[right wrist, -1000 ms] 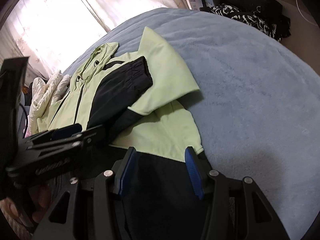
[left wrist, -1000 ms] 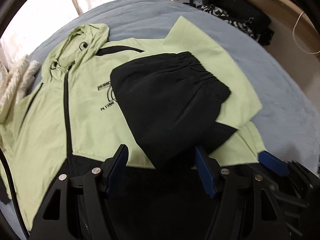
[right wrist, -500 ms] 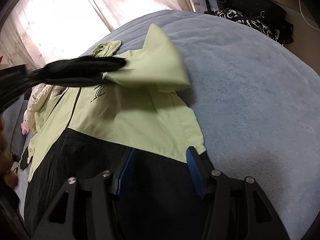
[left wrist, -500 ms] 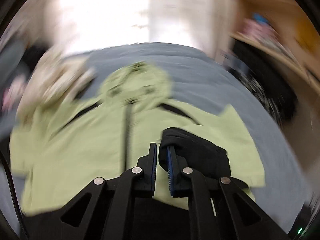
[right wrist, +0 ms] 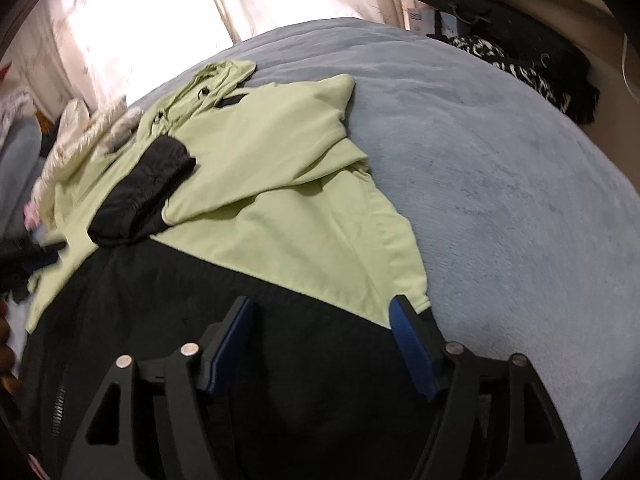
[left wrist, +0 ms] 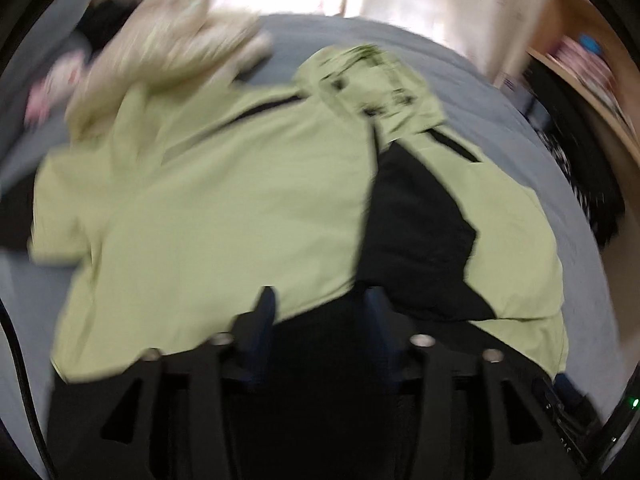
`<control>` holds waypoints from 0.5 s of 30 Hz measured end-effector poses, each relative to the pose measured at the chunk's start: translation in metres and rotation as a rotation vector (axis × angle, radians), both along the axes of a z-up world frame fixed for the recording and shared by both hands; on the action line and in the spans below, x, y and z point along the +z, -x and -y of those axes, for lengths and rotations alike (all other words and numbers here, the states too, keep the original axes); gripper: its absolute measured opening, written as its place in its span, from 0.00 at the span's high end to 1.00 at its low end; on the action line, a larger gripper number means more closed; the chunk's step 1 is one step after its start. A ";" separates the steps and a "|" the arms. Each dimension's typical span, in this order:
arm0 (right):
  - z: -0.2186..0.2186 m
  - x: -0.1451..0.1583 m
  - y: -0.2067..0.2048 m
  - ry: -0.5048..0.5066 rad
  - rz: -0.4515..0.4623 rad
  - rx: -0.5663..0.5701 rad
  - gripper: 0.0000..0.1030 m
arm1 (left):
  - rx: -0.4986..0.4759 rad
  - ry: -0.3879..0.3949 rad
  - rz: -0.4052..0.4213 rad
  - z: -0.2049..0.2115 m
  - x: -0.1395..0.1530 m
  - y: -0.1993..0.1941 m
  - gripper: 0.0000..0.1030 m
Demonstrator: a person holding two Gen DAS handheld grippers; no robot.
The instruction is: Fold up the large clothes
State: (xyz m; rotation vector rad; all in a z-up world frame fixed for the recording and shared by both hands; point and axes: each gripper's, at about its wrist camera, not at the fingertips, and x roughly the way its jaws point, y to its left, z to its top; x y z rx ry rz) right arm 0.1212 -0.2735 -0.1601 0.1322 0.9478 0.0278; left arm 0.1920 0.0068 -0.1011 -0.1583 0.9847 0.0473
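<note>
A light green and black hooded jacket (left wrist: 224, 216) lies front up on the grey-blue bed (right wrist: 500, 184). Its right sleeve is folded across the chest, with the black cuff end (right wrist: 148, 192) lying near the zip; it also shows in the left wrist view (left wrist: 416, 240). My left gripper (left wrist: 320, 312) is open and empty over the black lower part of the jacket; this view is blurred. My right gripper (right wrist: 320, 320) is open and empty above the black hem (right wrist: 240, 320) near the jacket's right edge.
A cream knitted garment (right wrist: 84, 136) lies beside the hood at the far left. Black and patterned clothes (right wrist: 532, 68) are piled at the bed's far right by a wooden shelf. Curtains (right wrist: 160, 8) hang behind the bed.
The left gripper, shut on the black cuff half a second ago, has let it go on the chest and opened. The sleeve now lies folded across the jacket. The right gripper stayed open.
</note>
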 end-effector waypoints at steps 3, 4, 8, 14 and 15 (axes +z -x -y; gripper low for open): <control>-0.006 -0.001 0.000 0.042 -0.005 0.008 0.25 | -0.132 -0.122 0.048 0.046 0.011 -0.007 0.42; -0.007 -0.001 0.000 0.046 -0.005 0.008 0.25 | -0.165 -0.142 0.048 0.051 0.009 -0.010 0.42; -0.005 -0.002 0.000 0.034 -0.002 0.008 0.25 | -0.269 -0.241 0.011 0.102 -0.011 -0.030 0.42; -0.005 -0.002 0.000 0.028 0.001 0.010 0.24 | -0.233 -0.308 -0.121 0.122 -0.059 -0.075 0.32; -0.005 -0.002 -0.001 0.024 0.003 0.010 0.24 | -0.225 -0.323 -0.118 0.122 -0.062 -0.077 0.22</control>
